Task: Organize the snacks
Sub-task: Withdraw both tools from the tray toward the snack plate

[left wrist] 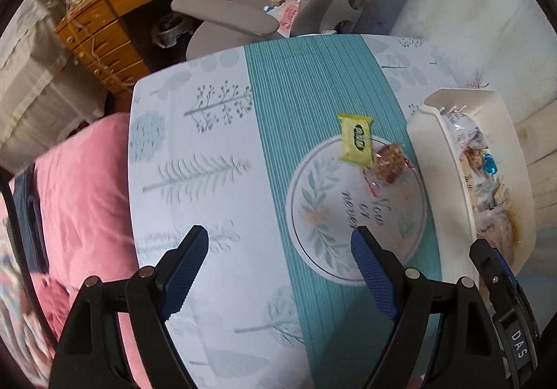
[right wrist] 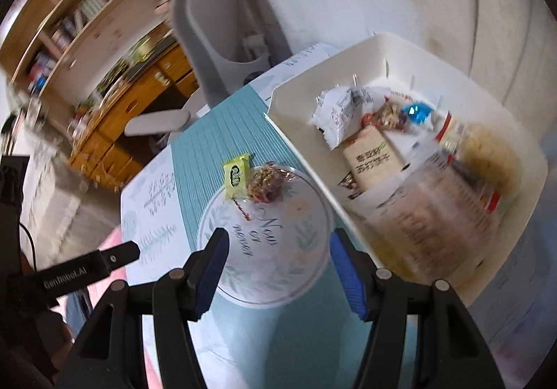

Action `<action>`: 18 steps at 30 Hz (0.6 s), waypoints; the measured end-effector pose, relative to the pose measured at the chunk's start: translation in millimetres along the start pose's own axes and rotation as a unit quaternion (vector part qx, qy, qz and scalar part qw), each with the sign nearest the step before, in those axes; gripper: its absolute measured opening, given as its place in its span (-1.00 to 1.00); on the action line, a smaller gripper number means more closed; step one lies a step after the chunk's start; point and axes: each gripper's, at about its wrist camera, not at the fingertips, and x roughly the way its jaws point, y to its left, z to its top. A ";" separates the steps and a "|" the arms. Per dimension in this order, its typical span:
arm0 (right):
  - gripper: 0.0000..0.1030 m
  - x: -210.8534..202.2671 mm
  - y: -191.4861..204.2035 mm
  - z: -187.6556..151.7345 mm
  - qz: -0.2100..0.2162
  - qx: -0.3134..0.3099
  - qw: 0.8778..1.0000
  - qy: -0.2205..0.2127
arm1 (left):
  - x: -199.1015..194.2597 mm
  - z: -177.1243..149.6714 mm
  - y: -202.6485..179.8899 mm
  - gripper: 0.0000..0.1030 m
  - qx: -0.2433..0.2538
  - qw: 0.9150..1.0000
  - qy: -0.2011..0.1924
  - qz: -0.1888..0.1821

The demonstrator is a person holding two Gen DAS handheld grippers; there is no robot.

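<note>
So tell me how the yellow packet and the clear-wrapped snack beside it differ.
The yellow packet is opaque, flat and rectangular with a dark printed logo; the clear-wrapped snack is see-through, lumpy, showing brown and red pieces. The yellow packet lies half off the plate's rim onto the teal runner; the clear-wrapped snack overlaps the rim less. Both lie side by side, outside the white bin.

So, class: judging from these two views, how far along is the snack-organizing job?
Done: the white plastic bin already holds a heap of wrapped snacks. In hand: nothing; the left gripper and right gripper hover with jaws open and empty. Left: the yellow-green snack packet and the clear-wrapped nut bar lie at the far rim of the round leaf-patterned plate, outside the bin.
</note>
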 end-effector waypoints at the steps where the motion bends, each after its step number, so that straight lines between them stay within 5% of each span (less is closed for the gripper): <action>1: 0.18 2.3 1.8 0.2 -0.003 0.008 1.000 0.000 | 2.0 4.8 1.0 0.61 0.003 1.000 0.001 -0.003; 18: 0.18 64.4 30.5 7.3 -0.021 0.129 0.991 -0.024 | 35.0 94.3 -19.6 0.61 0.021 0.998 -0.001 -0.058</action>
